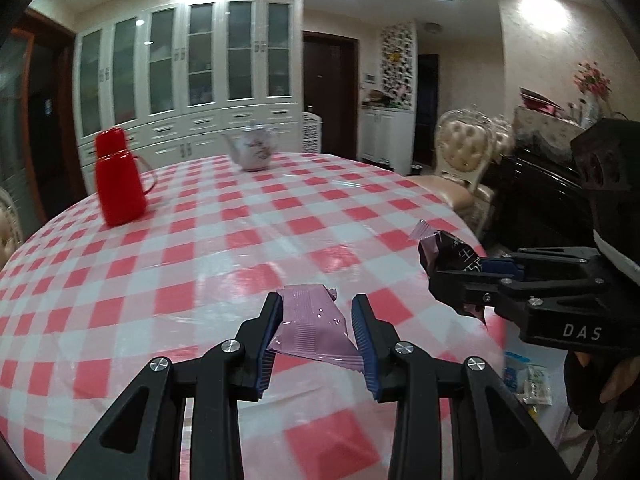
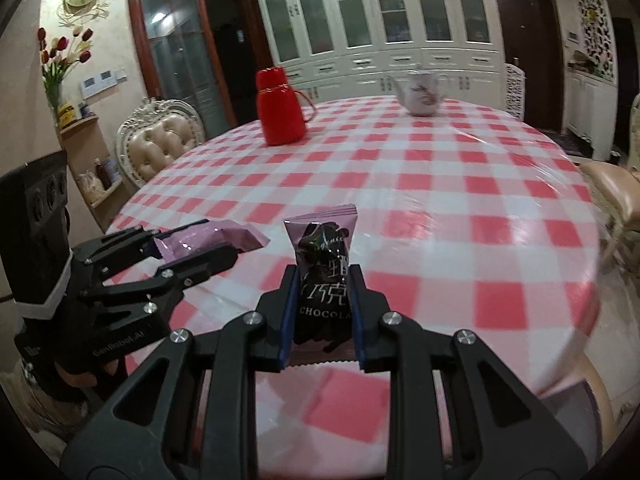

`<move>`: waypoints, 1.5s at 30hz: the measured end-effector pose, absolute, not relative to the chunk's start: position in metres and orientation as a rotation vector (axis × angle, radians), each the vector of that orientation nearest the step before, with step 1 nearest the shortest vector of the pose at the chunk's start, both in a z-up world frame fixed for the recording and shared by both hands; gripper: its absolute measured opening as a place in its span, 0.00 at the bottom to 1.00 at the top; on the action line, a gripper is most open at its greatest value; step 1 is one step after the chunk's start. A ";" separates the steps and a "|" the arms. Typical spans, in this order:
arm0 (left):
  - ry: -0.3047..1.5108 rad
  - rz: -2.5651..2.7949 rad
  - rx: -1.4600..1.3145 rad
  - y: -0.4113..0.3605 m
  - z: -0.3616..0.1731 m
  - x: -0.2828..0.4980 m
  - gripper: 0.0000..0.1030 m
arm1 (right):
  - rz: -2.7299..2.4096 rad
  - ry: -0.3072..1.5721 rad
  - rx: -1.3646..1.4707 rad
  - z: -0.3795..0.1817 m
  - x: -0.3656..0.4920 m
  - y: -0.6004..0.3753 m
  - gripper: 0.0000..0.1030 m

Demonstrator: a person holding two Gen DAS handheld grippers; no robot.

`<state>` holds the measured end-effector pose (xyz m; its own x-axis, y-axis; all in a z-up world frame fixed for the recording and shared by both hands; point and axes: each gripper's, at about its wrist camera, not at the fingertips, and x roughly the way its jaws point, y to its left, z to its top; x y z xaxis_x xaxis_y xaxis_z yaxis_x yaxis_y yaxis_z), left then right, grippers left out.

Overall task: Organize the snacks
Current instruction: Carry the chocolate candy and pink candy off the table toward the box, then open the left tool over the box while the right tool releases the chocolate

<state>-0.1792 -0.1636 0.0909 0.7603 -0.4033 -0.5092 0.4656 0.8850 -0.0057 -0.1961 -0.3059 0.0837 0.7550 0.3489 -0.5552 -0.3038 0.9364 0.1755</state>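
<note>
Left wrist view: the left gripper (image 1: 316, 320) clamps a flat pink foil snack packet (image 1: 310, 326) above the red-and-white checked tablecloth (image 1: 240, 240). Right wrist view — the right gripper (image 2: 323, 292) pinches a dark glossy chocolate packet (image 2: 324, 276) upright, over the near table edge.

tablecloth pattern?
Red-and-white checked tablecloth under a glossy clear cover; clearest in the right wrist view.

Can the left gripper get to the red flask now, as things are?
Probably not yet. The left gripper is shut on a pink snack packet, so its jaws are occupied. The checked table between it and the red flask looks bare, so only the packet seems to hinder it.
</note>
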 end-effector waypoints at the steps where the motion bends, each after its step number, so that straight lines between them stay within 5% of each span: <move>1: 0.525 -0.488 0.131 -0.171 0.091 -0.182 0.36 | 0.345 0.627 0.070 0.082 -0.201 -0.312 0.27; 20: 0.558 -0.839 0.243 -0.317 0.085 -0.235 0.36 | 0.044 0.754 0.051 0.064 -0.257 -0.433 0.27; 45: 0.880 -1.012 0.398 -0.423 -0.037 -0.249 0.36 | -0.287 0.919 0.389 -0.045 -0.321 -0.545 0.27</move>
